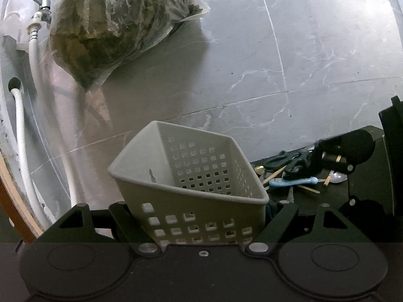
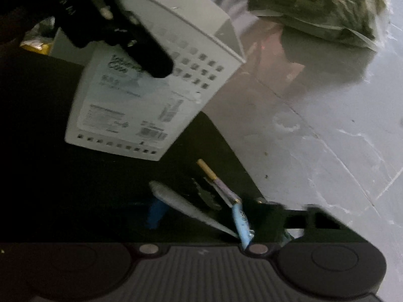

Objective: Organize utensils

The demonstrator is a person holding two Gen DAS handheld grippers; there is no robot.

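My left gripper [image 1: 199, 216] is shut on a grey perforated basket [image 1: 201, 176], one finger on each side wall; the basket is tilted and looks empty. In the right wrist view the basket [image 2: 141, 100] hangs tipped above a black mat [image 2: 75, 176]. My right gripper [image 2: 226, 226] sits low over a pile of utensils: a light blue handle [image 2: 241, 221] lies against its right finger [image 2: 273, 217], beside a grey utensil [image 2: 186, 206] and a chopstick [image 2: 214, 178]. Its left finger is lost in the dark. From the left wrist the right gripper [image 1: 327, 161] hovers over scissors [image 1: 282, 161] and a spoon [image 1: 338, 177].
A clear bag of dried leaves [image 1: 113, 25] lies on the grey marble surface [image 1: 277, 75]. White hoses [image 1: 22, 151] and a tap [image 1: 42, 10] run along the left. Wooden sticks [image 1: 308, 188] lie among the utensils on the mat.
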